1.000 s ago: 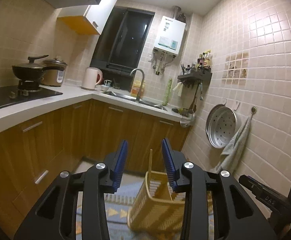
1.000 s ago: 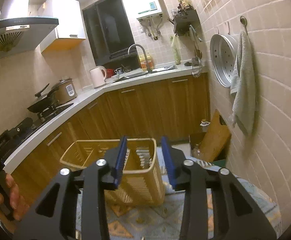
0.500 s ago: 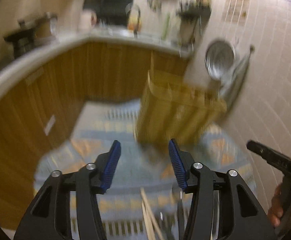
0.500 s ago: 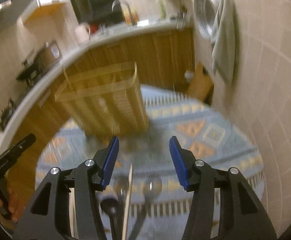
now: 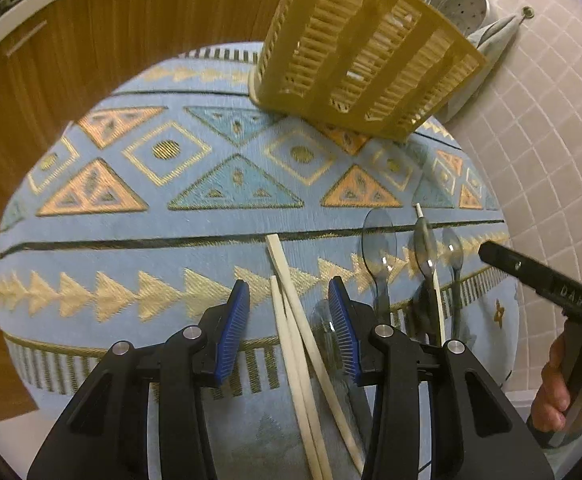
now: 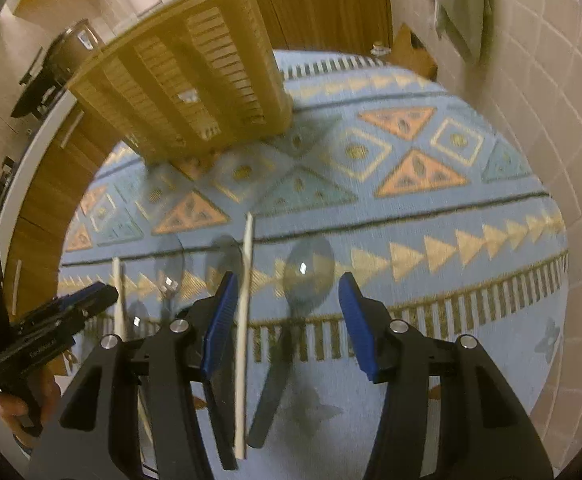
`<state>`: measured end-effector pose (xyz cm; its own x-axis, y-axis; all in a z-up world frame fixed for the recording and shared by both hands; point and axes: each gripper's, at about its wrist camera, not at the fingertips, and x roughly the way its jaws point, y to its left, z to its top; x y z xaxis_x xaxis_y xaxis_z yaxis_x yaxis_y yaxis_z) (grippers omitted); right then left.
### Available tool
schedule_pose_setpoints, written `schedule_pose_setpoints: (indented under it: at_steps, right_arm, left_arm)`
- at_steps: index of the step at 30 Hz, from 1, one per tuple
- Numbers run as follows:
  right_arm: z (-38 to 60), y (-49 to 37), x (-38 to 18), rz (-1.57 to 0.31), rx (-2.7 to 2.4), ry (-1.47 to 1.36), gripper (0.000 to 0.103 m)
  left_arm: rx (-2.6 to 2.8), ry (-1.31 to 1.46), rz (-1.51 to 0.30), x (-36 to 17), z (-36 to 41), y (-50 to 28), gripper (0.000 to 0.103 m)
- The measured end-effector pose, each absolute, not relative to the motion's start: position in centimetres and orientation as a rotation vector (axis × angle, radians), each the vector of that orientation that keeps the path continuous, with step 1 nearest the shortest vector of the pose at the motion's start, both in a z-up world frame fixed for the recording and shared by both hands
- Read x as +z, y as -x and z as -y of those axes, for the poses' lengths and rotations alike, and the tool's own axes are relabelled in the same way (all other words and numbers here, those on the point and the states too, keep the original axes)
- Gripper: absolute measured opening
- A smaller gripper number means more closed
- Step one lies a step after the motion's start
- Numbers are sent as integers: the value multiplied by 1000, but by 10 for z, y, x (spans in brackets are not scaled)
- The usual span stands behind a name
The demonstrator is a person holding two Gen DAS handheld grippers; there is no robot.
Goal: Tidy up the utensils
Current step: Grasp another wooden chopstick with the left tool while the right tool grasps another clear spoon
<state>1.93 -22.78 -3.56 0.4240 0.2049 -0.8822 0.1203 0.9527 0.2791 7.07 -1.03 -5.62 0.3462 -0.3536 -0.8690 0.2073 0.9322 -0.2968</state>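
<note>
A yellow slotted utensil basket (image 5: 365, 52) stands at the far side of a blue patterned cloth (image 5: 171, 232); it also shows in the right wrist view (image 6: 195, 80). Pale chopsticks (image 5: 291, 312) and several dark clear spoons (image 5: 379, 244) lie at the near edge. My left gripper (image 5: 289, 332) is open above the chopsticks, which run between its fingers. My right gripper (image 6: 287, 320) is open above a spoon (image 6: 307, 276) and one chopstick (image 6: 245, 280).
Wooden cabinets (image 5: 103, 28) curve behind the cloth on the left. A tiled wall (image 6: 539, 100) with a hanging towel (image 6: 461, 0) is on the right. A steamer pan (image 5: 457, 0) hangs behind the basket.
Both grippers have tilted down from facing the kitchen to looking onto the cloth, and have come in low over the chopsticks and spoons. Both stay open.
</note>
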Motion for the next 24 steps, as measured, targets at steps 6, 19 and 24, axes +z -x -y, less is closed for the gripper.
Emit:
schedule_pose_setpoints:
  at_steps: [6, 19, 24]
  right_arm:
    - [222, -16, -53, -1220, 72, -309, 38]
    - [174, -7, -60, -1225, 57, -36, 17]
    - [176, -3, -60, -1211, 85, -47, 13]
  left_arm:
    - [-351, 75, -1155, -56, 20, -72, 39]
    - [-278, -109, -1179, -57, 46, -76, 21]
    - [-285, -47, -1195, -57, 40, -80, 7]
